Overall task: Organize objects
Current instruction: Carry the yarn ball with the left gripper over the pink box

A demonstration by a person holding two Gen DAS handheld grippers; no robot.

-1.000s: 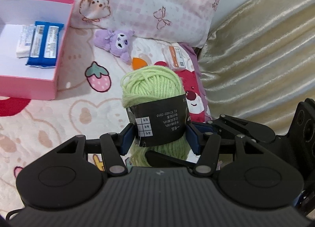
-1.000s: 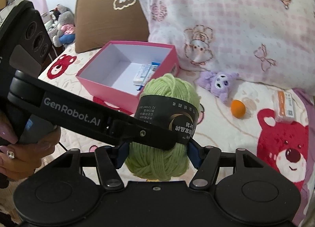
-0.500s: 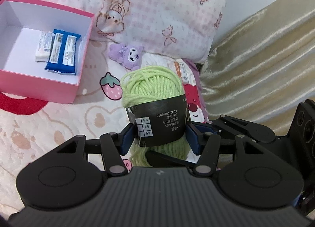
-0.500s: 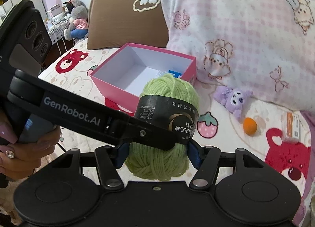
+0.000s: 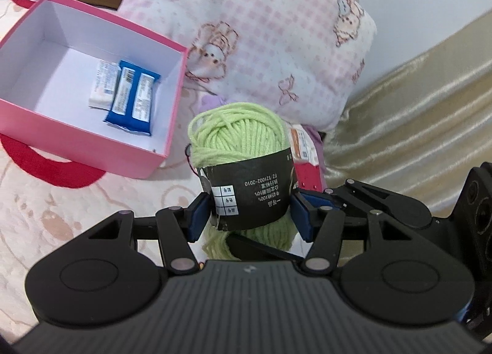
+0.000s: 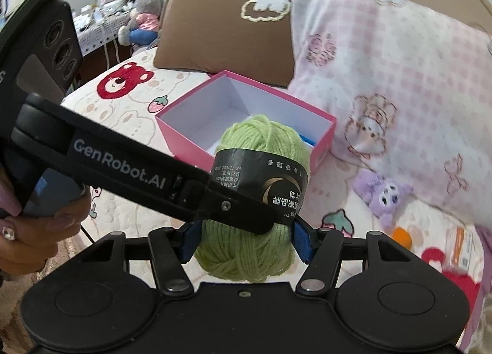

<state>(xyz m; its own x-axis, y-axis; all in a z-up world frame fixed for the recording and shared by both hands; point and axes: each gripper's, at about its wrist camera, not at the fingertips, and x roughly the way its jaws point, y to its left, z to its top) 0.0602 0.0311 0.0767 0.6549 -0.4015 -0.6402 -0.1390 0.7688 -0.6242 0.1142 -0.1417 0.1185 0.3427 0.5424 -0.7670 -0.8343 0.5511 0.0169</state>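
Observation:
A light green yarn ball [image 5: 236, 135] with a black paper band is held above the bed by both grippers at once. My left gripper [image 5: 250, 214] is shut on its band. My right gripper [image 6: 246, 237] is shut on the same yarn ball [image 6: 261, 142] from the other side. The open pink box [image 5: 101, 151] with white inside lies to the left and holds a blue snack packet [image 5: 132, 99] and a white packet [image 5: 103, 83]. In the right wrist view the pink box [image 6: 323, 139] sits just behind the yarn.
A purple plush toy [image 6: 382, 195], an orange ball [image 6: 402, 235] and a small orange-white packet [image 6: 461, 246] lie on the bedspread at right. A pink checked pillow [image 5: 270, 34] and a brown pillow [image 6: 221, 25] stand behind. A gold curtain [image 5: 415, 126] hangs at right.
Both grippers have carried the yarn ball up and toward the pink box. The box now sits closer and more under the yarn in both views.

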